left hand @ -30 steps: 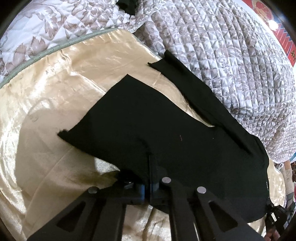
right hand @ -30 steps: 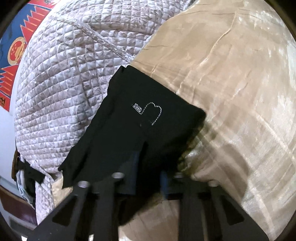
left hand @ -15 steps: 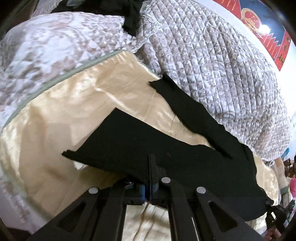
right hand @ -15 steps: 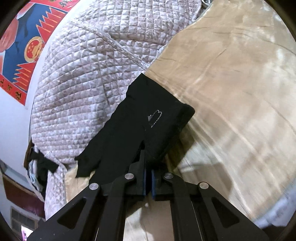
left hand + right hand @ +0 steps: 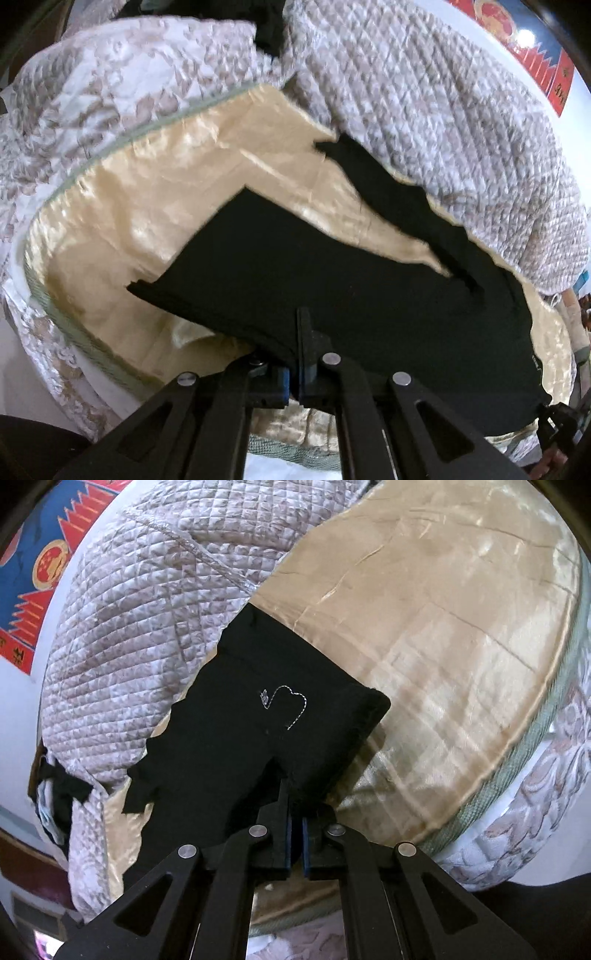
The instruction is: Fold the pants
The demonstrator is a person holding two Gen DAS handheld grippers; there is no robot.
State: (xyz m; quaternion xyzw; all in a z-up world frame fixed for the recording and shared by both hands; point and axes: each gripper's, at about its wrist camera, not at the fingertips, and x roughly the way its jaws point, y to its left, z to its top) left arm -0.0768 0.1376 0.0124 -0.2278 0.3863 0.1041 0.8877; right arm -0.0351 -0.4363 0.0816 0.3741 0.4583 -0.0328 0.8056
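Both grippers have the black pants pinched, as far as I can read it from the two wrist cameras. My left gripper [image 5: 298,354] has its jaws drawn together with only a sliver between the blue pads, and the near edge of the pants [image 5: 332,288] is caught in that sliver. From there the cloth spreads away over the golden satin sheet [image 5: 155,206], with two legs fanning out — one broad panel toward the left of the sheet, one narrow strip running along the sheet's far edge, beside the quilted grey-white blanket [image 5: 424,110]. My right gripper [image 5: 294,834] is likewise closed down to a thin slit, clamping a thick, doubled edge of the pants [image 5: 251,746]; a small stitched white outline sits on the fabric just beyond the jaws. In this view the pants hang partly lifted off the satin sheet [image 5: 443,627] — a shadow shows under the raised corner — and their far end reaches the quilted blanket [image 5: 140,609] bordering the sheet. A red and blue poster [image 5: 33,568] hangs on the wall behind the blanket.
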